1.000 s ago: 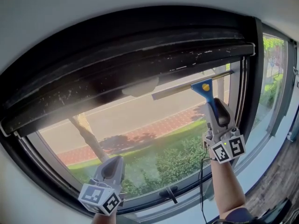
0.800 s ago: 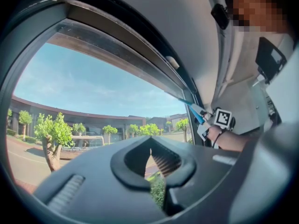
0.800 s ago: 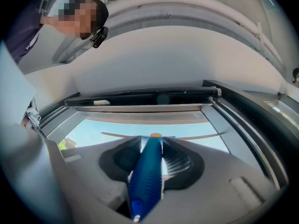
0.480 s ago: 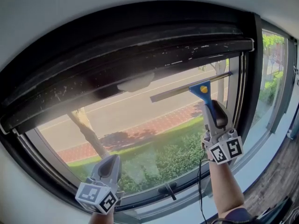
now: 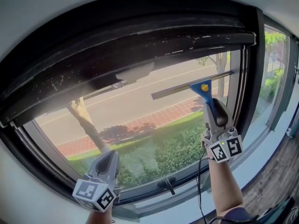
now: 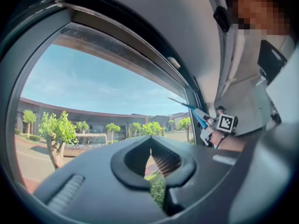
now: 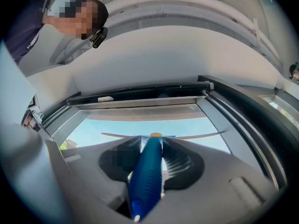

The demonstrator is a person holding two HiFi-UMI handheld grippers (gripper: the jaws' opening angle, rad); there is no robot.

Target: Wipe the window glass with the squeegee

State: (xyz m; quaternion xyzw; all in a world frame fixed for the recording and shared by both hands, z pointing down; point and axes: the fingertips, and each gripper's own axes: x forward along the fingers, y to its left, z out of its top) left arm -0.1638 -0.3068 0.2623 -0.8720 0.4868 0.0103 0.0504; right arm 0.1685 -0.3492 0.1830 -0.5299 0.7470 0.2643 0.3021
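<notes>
1 squeegee sits high on the right side of the window glass, its long blade just under the dark top frame. The right claw squeezes its blue handle tight. The left claw hangs low, pinched closed on nothing. I think the wiping is near its start, and most glass below is left. Only the right claw view shows the jaws hugging the handle. Only the head view shows both claws.
</notes>
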